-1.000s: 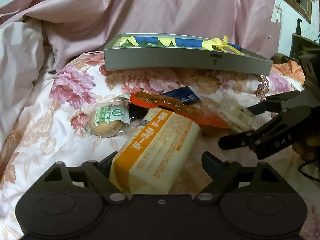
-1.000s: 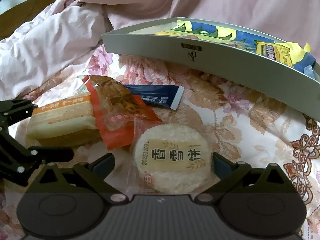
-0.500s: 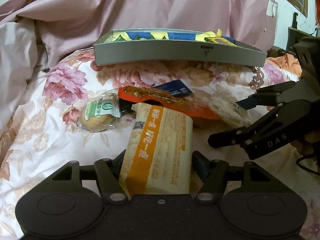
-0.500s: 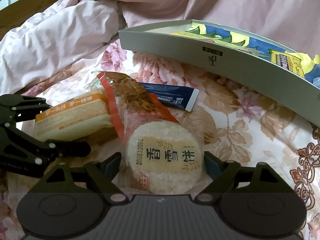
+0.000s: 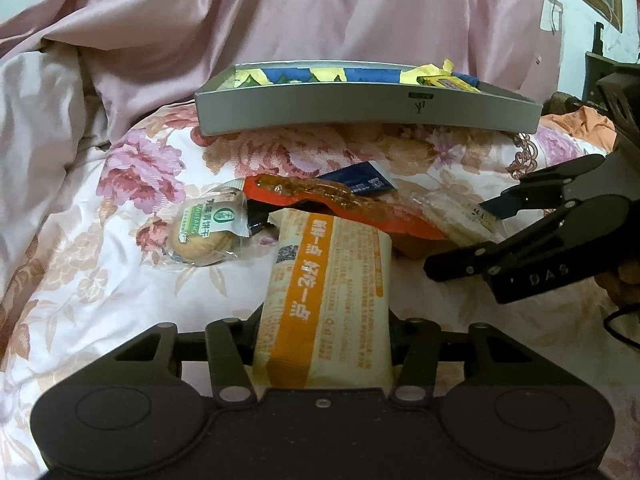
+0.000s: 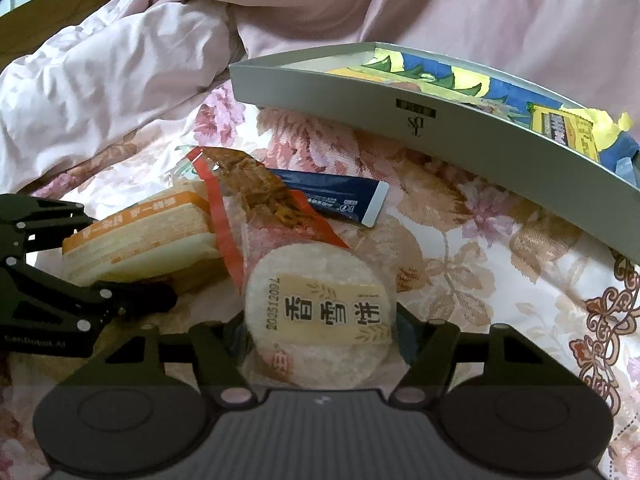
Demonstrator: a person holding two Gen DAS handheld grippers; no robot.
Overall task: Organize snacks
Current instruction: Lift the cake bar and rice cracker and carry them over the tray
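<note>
An orange-and-cream snack packet lies lengthwise between the fingers of my left gripper. Its jaws are closing and the pads press the packet's sides. A round white rice cracker in clear wrap sits between the fingers of my right gripper. Those jaws are closing too, with the pads against the wrapper's edges. Both snacks rest on the flowered bedspread. In the right wrist view the left gripper holds the orange packet at the left. The right gripper shows at the right of the left wrist view.
A shallow grey box with snack bags inside sits beyond the pile. A red packet, a dark blue sachet and a green-labelled round biscuit lie between. A rumpled pink quilt rises behind and to the left.
Both grippers' jaws have closed in on their snacks. The orange packet has turned straight between the left fingers. The rice cracker now fills the gap between the right fingers.
</note>
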